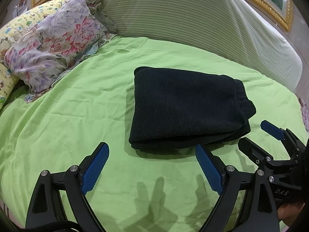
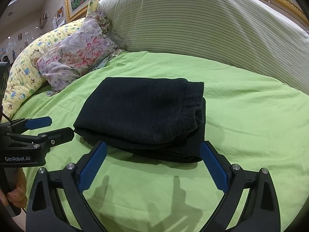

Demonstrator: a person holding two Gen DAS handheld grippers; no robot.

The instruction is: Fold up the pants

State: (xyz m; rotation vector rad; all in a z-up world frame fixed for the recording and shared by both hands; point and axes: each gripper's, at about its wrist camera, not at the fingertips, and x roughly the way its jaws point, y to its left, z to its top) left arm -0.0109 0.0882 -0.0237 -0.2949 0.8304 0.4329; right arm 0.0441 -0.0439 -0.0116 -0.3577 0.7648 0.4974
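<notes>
Mid-bed on the green sheet: folded dark knit pants.
Both tools, left tool and right tool, hover spread, empty, near its front edge; floral pillow and striped headboard cushion behind.

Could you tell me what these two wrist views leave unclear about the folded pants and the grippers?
- Pants: dark knit hides waistband, leg ends and layer count in both views.
- Underside on the green sheet: hidden by the pants themselves.
- Right gripper, left wrist view: body cut off by the right edge.
- Left gripper, right wrist view: body cut off at the left edge.
</notes>
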